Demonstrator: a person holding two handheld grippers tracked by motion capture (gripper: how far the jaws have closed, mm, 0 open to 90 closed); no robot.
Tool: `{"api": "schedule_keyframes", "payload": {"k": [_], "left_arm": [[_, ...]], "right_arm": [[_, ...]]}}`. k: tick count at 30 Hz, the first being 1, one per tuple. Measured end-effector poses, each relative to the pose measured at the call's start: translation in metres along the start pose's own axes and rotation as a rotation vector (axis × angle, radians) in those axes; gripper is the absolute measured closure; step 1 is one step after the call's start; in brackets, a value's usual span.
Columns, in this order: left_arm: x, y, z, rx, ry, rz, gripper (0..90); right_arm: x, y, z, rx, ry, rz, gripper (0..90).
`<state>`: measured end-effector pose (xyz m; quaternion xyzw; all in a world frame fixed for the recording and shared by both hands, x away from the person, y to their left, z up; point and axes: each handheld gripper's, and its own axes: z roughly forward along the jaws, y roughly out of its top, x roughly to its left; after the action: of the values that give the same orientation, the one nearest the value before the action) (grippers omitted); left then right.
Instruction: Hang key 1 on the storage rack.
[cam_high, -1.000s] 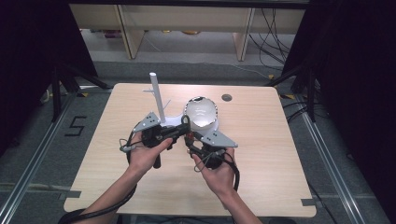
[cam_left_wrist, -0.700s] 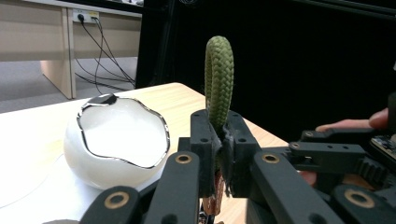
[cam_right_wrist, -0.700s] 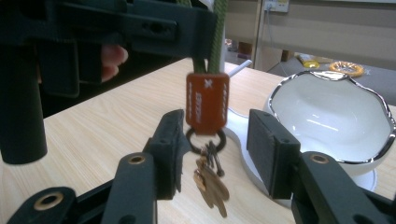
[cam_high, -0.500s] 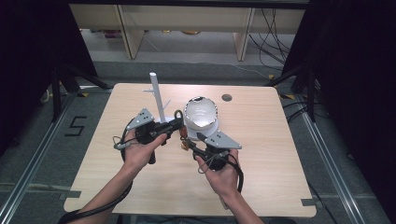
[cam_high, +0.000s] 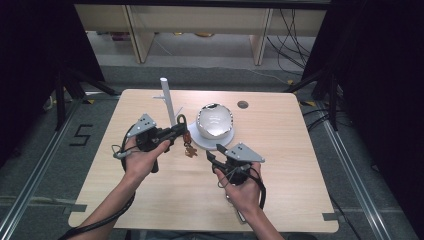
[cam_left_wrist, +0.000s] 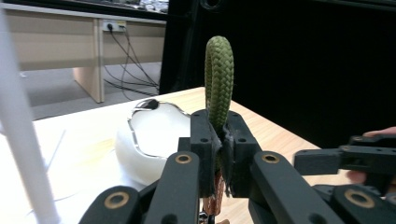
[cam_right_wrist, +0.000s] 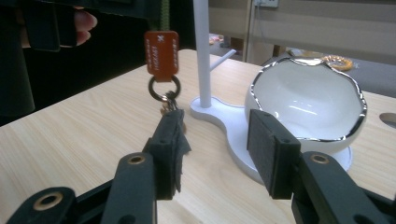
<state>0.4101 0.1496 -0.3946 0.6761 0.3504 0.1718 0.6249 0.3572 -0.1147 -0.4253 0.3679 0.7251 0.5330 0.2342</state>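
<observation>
Above the counter (cam_high: 150, 200), the left hand-held gripper (cam_left_wrist: 219, 140) pinches a green braided keychain loop (cam_left_wrist: 219, 79). The right hand-held gripper (cam_right_wrist: 215, 149) sits spread beside the white bowl (cam_right_wrist: 308, 105).

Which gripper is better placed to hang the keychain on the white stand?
Left. The left gripper is shut on the green rope keychain right beside the white stand; the right gripper is open and holds nothing.

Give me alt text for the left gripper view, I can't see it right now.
The left gripper clamps an upright olive-green braided cord loop between its black jaws. Behind it a white egg-shaped bowl sits on the wooden table, a white post at left.
</observation>
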Motion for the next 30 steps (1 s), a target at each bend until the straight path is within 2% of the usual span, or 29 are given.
{"api": "schedule_keyframes", "payload": {"k": [1,6,8,11,12,13,15,16,17,18,19,23,24,26,29,30], "left_arm": [[0.002,0.000,-0.001,0.000,0.008,-0.001,83.9],[0.010,0.000,-0.005,0.001,0.044,0.005,83.9],[0.014,0.000,-0.008,0.007,0.069,0.007,83.9],[0.017,-0.001,-0.009,0.006,0.082,0.012,83.9],[0.019,-0.001,-0.010,0.008,0.088,0.010,83.9],[0.021,-0.001,-0.011,0.007,0.097,0.011,83.9],[0.023,-0.001,-0.012,0.010,0.109,0.008,83.9],[0.025,-0.001,-0.013,0.009,0.116,0.009,83.9],[0.026,0.000,-0.014,0.013,0.119,0.011,83.9],[0.028,0.000,-0.014,0.011,0.124,0.010,83.9],[0.029,0.000,-0.015,0.012,0.130,0.012,83.9],[0.034,0.001,-0.017,0.012,0.153,0.020,83.9],[0.036,0.000,-0.017,0.015,0.160,0.022,83.9],[0.038,0.000,-0.018,0.015,0.171,0.018,83.9],[0.043,-0.001,-0.019,0.019,0.186,0.018,83.9],[0.044,-0.001,-0.018,0.020,0.188,0.017,83.9]], "right_arm": [[-0.002,0.000,0.000,-0.007,0.000,-0.016,56.6],[-0.004,-0.002,-0.006,0.007,-0.018,0.015,56.6],[-0.007,-0.003,-0.006,-0.018,-0.013,0.004,56.6],[-0.009,-0.003,-0.007,-0.016,-0.015,-0.007,56.6],[-0.008,-0.004,-0.007,-0.012,-0.013,0.011,56.6],[-0.008,-0.004,-0.009,-0.010,-0.025,0.007,56.6],[-0.009,-0.005,-0.009,-0.007,-0.016,0.017,56.6],[-0.011,-0.005,-0.010,-0.015,-0.032,-0.017,56.6],[-0.009,-0.006,-0.011,0.004,-0.027,0.023,56.6],[-0.009,-0.007,-0.011,-0.002,-0.026,0.030,56.6],[-0.010,-0.007,-0.011,-0.001,-0.029,0.011,56.6],[-0.011,-0.008,-0.013,0.006,-0.037,0.035,56.6],[-0.012,-0.008,-0.013,0.001,-0.032,0.018,56.6],[-0.013,-0.009,-0.013,-0.006,-0.029,0.016,56.6],[-0.013,-0.009,-0.013,-0.014,-0.033,0.023,56.6],[-0.012,-0.009,-0.014,-0.011,-0.036,0.046,56.6]]}}
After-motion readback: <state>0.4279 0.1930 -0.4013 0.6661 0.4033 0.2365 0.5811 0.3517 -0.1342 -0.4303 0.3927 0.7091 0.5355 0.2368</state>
